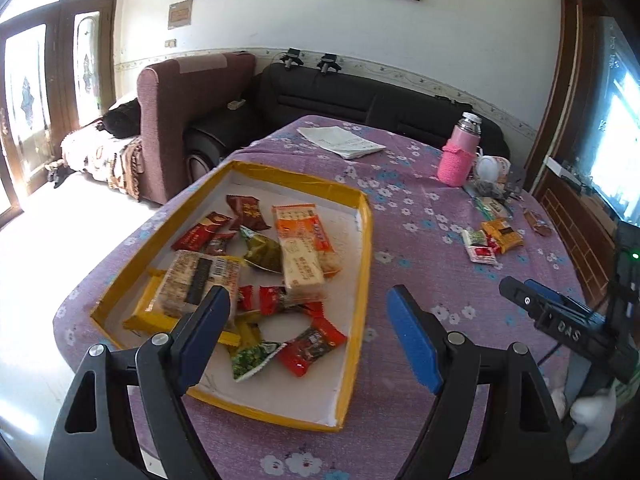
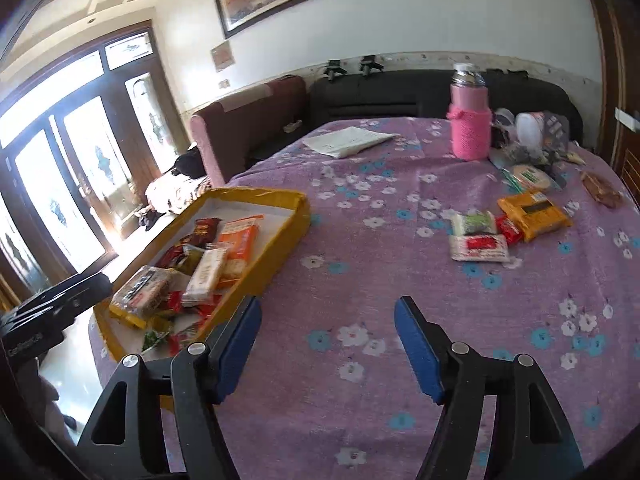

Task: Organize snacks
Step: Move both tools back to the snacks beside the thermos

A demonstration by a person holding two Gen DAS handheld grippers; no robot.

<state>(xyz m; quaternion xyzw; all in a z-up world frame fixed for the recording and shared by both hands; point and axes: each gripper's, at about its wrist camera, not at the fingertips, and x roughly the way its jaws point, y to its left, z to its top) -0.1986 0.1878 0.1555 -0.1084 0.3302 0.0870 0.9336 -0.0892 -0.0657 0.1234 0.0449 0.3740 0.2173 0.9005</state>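
A yellow-rimmed white tray [image 1: 362, 264] on the purple flowered table holds several snack packets, among them an orange cracker pack [image 1: 306, 248]. It also shows in the right wrist view [image 2: 280, 232]. My left gripper [image 1: 308, 324] is open and empty, hovering over the tray's near end. Loose snacks lie to the right: a white-and-red packet [image 2: 478, 247], a green-and-white packet [image 2: 474, 222], a small red one [image 2: 510, 230] and an orange pack [image 2: 534, 212]. My right gripper [image 2: 326, 332] is open and empty above bare cloth, short of them. It shows in the left wrist view [image 1: 536, 300].
A pink-sleeved flask [image 2: 470, 120] stands at the far right of the table, with a clutter of wrappers and a white cup [image 2: 530, 128] beside it. Folded papers [image 2: 348, 140] lie at the far edge. A brown packet [image 2: 602, 190] lies near the right edge. Sofas stand behind.
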